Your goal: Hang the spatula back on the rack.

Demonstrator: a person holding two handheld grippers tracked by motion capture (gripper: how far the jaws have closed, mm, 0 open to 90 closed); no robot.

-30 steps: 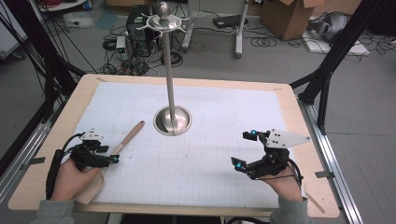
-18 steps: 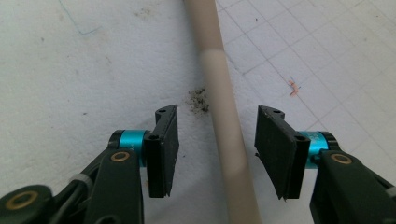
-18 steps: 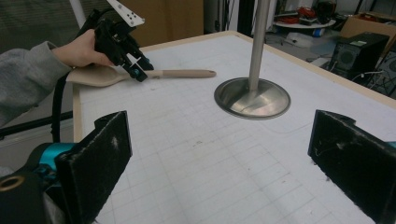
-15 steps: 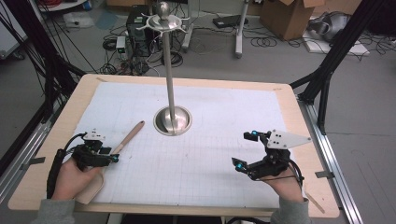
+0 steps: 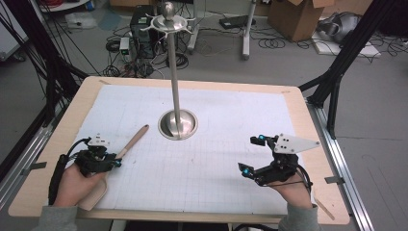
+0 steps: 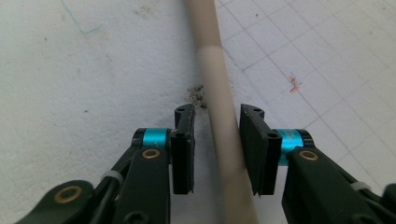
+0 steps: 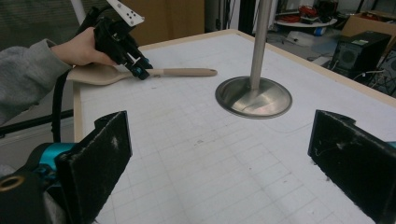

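Wooden spatula (image 6: 224, 140) handle between left claw (image 6: 217, 140) jaws just closing, narrow gap left, right claw (image 7: 224, 163) wide open

cable-strewn grey floor (image 5: 288, 57), cardboard boxes (image 5: 296, 17)

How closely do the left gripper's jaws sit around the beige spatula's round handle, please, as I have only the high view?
Observer: In the left gripper view, the left gripper straddles the beige spatula's round handle. Its jaws have just been closing, yet a gap shows beside one pad.
Operator: Thank you. Is the right gripper carrying anything?
Observer: No. In its own view, the right gripper has its black pads wide apart, with bare white gridded mat between them.
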